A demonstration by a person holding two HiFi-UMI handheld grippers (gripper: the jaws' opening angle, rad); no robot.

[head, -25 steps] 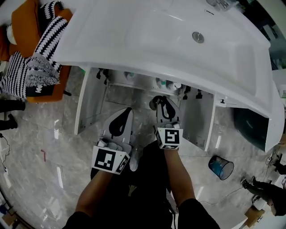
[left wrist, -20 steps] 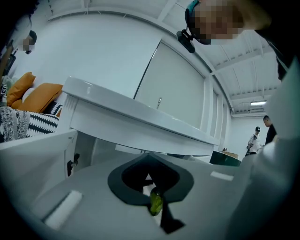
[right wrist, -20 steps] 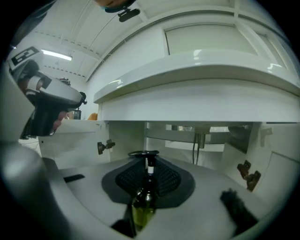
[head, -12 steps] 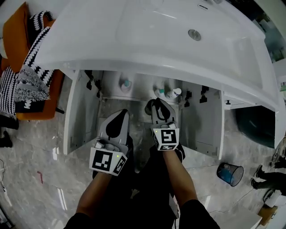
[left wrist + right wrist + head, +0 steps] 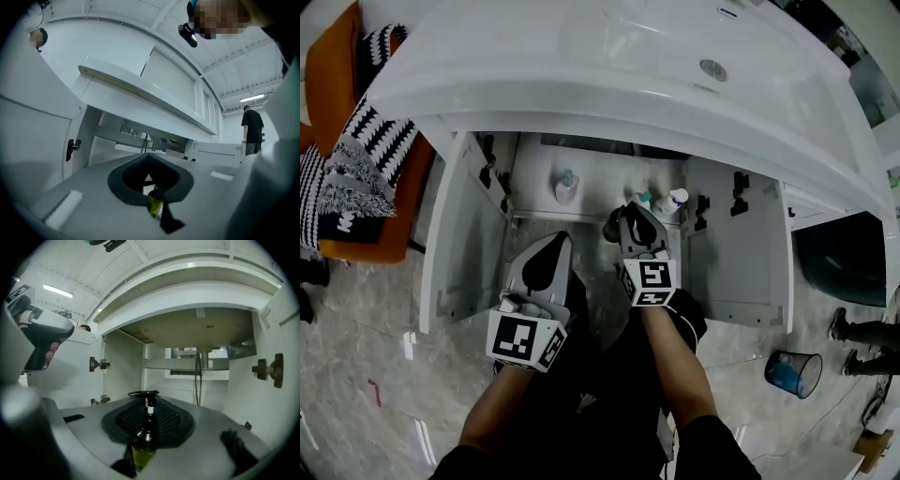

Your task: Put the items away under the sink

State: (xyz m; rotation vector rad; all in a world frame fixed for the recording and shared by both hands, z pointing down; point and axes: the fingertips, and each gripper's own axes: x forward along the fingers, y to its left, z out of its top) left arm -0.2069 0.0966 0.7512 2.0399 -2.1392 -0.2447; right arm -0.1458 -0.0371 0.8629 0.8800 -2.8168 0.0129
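Observation:
A white vanity with a sink [image 5: 581, 56] stands with both doors open. My right gripper [image 5: 630, 217] is shut on a dark pump bottle [image 5: 144, 437] of yellow-green liquid, held upright just in front of the cabinet opening [image 5: 187, 363]. My left gripper [image 5: 555, 237] is beside it on the left, a little further back, its tips together. In the left gripper view a small yellow-green bottle [image 5: 155, 204] with a dark top sits pinched low between the left gripper's [image 5: 149, 157] jaws. Three bottles stand on the cabinet floor: one on the left [image 5: 566, 185], two on the right [image 5: 643, 199] [image 5: 677, 199].
The left door [image 5: 459, 234] and right door [image 5: 736, 253] swing outward on either side of my arms. Pipes [image 5: 200, 376] hang at the cabinet's back. A bin [image 5: 794, 372] stands on the floor at right, an orange chair with a striped blanket [image 5: 356, 159] at left. A person [image 5: 253, 129] stands far off.
Both grippers have sunk lower in front of the cabinet, and more of its inside and the bottles there now shows. Neither grip has changed.

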